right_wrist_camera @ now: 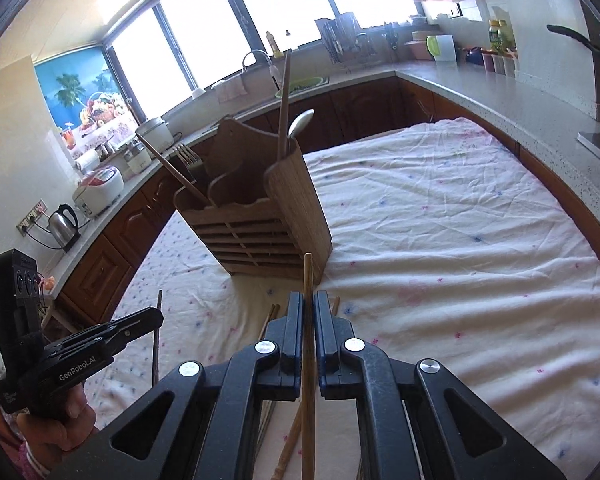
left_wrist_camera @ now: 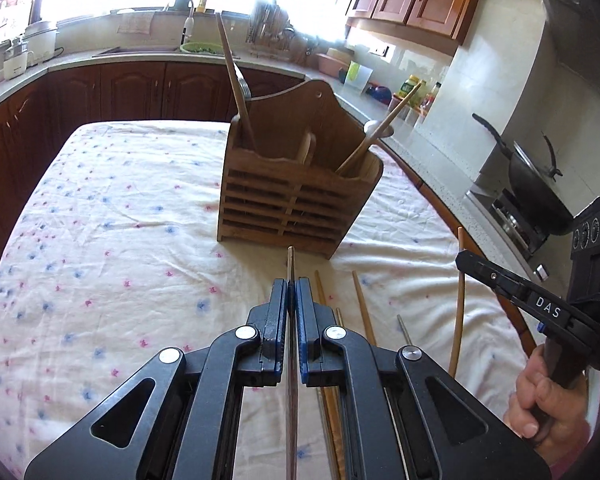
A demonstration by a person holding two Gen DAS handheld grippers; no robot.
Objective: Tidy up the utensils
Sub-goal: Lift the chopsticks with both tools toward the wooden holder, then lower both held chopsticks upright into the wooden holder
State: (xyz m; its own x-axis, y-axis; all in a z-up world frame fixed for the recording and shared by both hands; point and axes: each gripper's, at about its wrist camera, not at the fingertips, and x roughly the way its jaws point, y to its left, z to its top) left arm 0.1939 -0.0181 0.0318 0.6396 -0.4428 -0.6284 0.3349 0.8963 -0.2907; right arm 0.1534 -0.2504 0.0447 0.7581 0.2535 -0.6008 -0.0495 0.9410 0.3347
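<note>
A wooden slatted utensil holder (left_wrist_camera: 296, 196) (right_wrist_camera: 260, 224) stands on the cloth-covered table. It holds wooden chopsticks, a fork (right_wrist_camera: 188, 156) and a spoon (right_wrist_camera: 300, 122). My left gripper (left_wrist_camera: 292, 292) is shut on a thin metal chopstick (left_wrist_camera: 291, 268) that points at the holder's base. My right gripper (right_wrist_camera: 309, 304) is shut on a wooden chopstick (right_wrist_camera: 308, 276), also pointing at the holder; this stick shows in the left wrist view (left_wrist_camera: 458, 304). Several loose chopsticks (left_wrist_camera: 362, 304) lie on the cloth under the grippers.
The table has a white floral cloth (left_wrist_camera: 120, 220). A kitchen counter (right_wrist_camera: 520, 108) curves around it, with a sink, dish rack, rice cookers, a kettle (right_wrist_camera: 64, 224) and a wok on the stove (left_wrist_camera: 536, 184).
</note>
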